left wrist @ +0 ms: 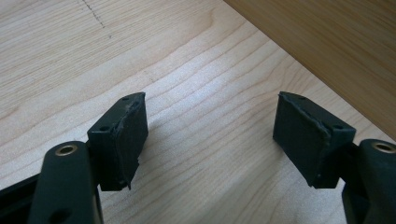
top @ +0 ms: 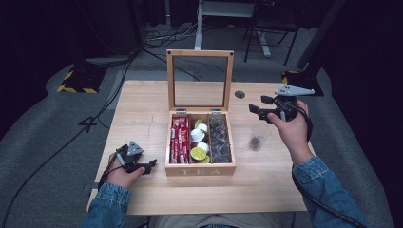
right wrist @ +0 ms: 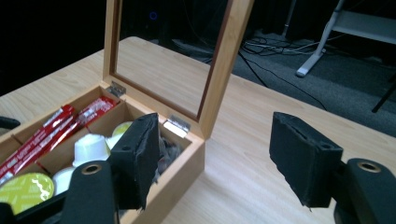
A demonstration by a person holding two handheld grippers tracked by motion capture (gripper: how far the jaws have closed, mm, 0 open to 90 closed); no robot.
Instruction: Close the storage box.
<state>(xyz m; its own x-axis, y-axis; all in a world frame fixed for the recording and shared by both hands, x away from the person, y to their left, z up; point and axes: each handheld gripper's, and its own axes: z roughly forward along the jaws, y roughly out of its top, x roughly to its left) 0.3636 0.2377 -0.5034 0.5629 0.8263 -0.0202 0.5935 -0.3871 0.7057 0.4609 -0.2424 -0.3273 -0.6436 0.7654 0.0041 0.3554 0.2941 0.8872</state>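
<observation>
A wooden tea box [top: 200, 169] stands mid-table with its glass lid [top: 200, 80] upright. Its three compartments hold red sachets [top: 179, 140], white and yellow-green capsules [top: 199, 141] and dark packets [top: 219, 140]. My left gripper [top: 151, 166] rests low on the table just left of the box's front corner, open and empty; the left gripper view [left wrist: 210, 135] has bare wood between the jaws. My right gripper [top: 256, 105] hovers right of the box, open and empty, pointing toward the lid [right wrist: 219, 70] in the right gripper view [right wrist: 212, 154].
A clear plastic cup [top: 259, 137] with something dark at its bottom stands right of the box, under my right hand. A round cable hole [top: 239, 94] sits at the table's back. Cables and stands lie on the floor beyond the table.
</observation>
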